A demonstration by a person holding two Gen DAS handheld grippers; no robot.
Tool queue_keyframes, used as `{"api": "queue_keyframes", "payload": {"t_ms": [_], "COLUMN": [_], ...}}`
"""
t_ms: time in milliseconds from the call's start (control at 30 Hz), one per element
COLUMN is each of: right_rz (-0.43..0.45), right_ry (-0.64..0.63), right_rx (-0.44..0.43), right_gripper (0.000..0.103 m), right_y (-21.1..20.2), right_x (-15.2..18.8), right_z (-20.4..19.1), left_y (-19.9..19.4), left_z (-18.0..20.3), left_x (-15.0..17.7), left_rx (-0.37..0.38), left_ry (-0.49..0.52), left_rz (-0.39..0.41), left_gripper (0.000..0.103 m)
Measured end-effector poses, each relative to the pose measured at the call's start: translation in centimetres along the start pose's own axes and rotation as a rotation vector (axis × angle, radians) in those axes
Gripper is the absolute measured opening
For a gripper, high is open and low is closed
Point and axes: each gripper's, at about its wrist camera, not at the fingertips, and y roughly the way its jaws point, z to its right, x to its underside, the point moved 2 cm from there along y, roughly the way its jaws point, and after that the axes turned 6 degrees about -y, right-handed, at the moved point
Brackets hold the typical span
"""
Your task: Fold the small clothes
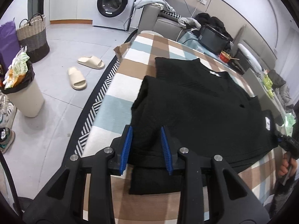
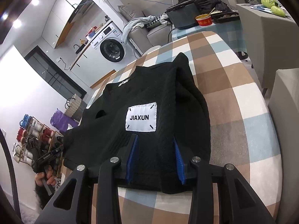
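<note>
A black knit garment lies flat on the checked table cover, with one sleeve folded in over the body. My left gripper is open, its blue pads either side of the near left hem, low over the cloth. In the right wrist view the garment shows a white JIAXUN label. My right gripper is open, its jaws astride the near hem below the label. I cannot tell if either touches the cloth. The other gripper appears at the far left and far right.
A rice cooker and a red bowl stand beyond the table's far end. A sofa with clothes is behind. On the floor to the left are slippers, a bin, a basket and a washing machine.
</note>
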Motion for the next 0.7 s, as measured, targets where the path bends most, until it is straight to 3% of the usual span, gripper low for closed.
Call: {"api": "queue_keyframes", "payload": {"t_ms": [233,367,433,600,667,700], "right_rz": [-0.006,-0.007,-0.007,-0.011,-0.013,-0.012], "right_ry": [0.001,0.002,0.002,0.000,0.002,0.004], "right_rx": [0.005,0.010,0.010,0.007,0.006,0.006], "right_gripper": [0.040,0.040,0.040,0.041,0.041,0.041], "right_y": [-0.2,-0.3,-0.3,-0.3,-0.3,-0.4], "right_x": [0.0,0.1,0.0,0.0,0.1,0.1], "right_z": [-0.1,-0.1,-0.2,-0.1,0.0,0.0], "left_y": [2.6,2.7,2.7,3.1,3.0,2.7], "left_z": [-1.2,-1.5,-2.0,-2.6,-2.5,-2.3], "left_x": [0.0,-0.2,-0.1,-0.1,0.1,0.1], "left_rx": [-0.024,-0.030,-0.039,0.012,0.026,0.010], "left_ry": [-0.016,-0.027,-0.038,-0.099,-0.117,-0.123], "left_rz": [-0.052,-0.044,-0.046,-0.070,-0.059,-0.037], "left_gripper": [0.034,0.035,0.045,0.046,0.038,0.026]}}
